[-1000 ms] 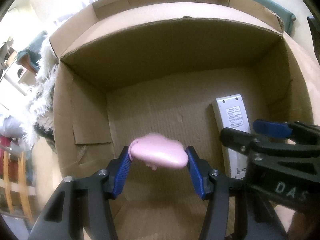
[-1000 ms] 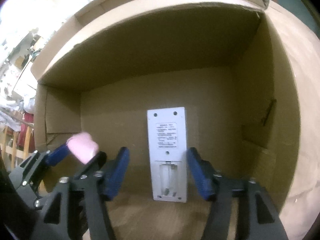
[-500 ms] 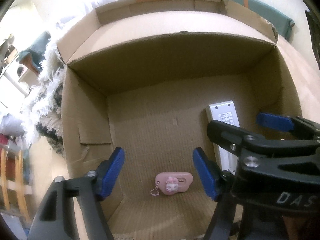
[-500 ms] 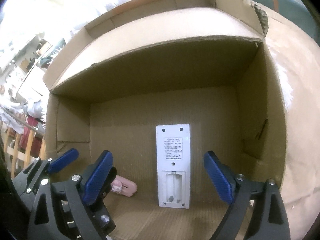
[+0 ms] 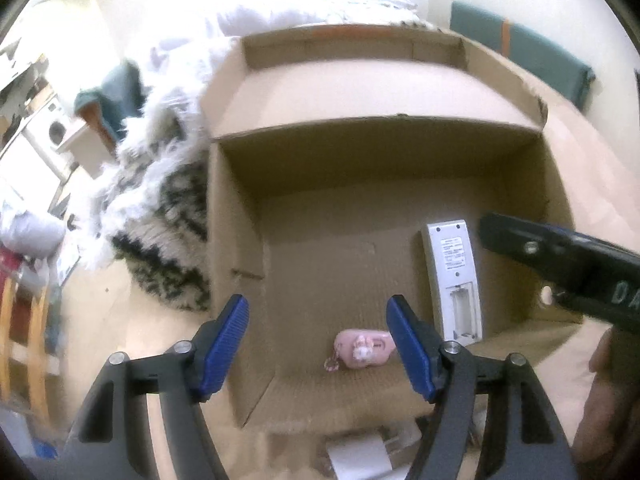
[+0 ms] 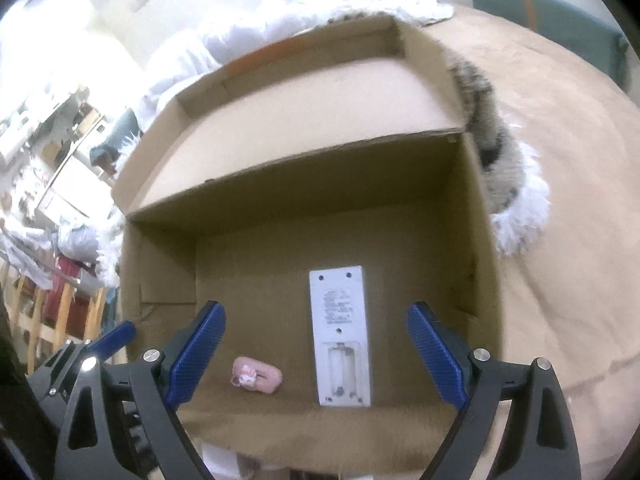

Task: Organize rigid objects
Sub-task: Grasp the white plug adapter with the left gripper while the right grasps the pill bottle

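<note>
The pink toy (image 5: 365,348) is no longer between the blue pads of the left gripper (image 5: 318,344). It now lies on the floor of the cardboard box (image 5: 236,240), near the front edge, just left of the white remote (image 5: 454,276). The left gripper's jaws have been opening and now stand apart with nothing between them. The right gripper (image 6: 316,356) has opened its jaws much wider too, and they are empty. Both grippers are higher above the box now, so more of the box shows.

A home: washing machine (image 5: 56,130), shaggy rug (image 5: 160,200), white bedding (image 6: 248,40).
</note>
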`<move>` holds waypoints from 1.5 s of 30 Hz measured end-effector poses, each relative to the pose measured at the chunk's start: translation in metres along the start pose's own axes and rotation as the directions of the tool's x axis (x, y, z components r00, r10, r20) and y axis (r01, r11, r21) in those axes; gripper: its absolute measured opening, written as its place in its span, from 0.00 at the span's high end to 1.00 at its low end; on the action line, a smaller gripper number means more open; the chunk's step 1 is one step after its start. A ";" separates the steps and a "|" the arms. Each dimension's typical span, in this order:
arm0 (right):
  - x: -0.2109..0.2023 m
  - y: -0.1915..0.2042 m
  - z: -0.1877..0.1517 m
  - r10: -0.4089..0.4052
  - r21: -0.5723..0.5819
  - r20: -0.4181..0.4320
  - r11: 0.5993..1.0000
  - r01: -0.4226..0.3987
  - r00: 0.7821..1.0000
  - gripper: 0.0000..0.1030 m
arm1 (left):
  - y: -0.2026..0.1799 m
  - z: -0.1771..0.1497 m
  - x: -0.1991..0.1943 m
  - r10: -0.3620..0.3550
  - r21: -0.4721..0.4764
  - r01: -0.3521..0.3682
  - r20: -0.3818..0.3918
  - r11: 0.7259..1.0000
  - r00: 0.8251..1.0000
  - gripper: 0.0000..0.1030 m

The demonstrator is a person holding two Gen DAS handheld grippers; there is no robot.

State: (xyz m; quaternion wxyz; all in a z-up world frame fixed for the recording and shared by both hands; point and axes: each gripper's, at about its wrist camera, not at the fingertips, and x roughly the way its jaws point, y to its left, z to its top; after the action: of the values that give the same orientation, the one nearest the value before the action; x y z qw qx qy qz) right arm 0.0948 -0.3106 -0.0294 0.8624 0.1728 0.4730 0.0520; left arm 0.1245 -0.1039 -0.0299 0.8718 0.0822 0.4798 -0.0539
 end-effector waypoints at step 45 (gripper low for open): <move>-0.022 -0.026 -0.101 -0.035 0.082 -0.198 0.995 0.052 0.980 0.05 | -0.009 -0.097 0.047 -0.199 -0.159 0.148 -0.375 0.976 0.905 0.56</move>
State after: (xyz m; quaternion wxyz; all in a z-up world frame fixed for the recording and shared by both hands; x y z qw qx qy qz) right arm -0.0033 -0.3152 -0.0711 0.8042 0.1939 0.5611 0.0293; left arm 0.0677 -0.0946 -0.1217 0.7543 -0.0072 0.6511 -0.0835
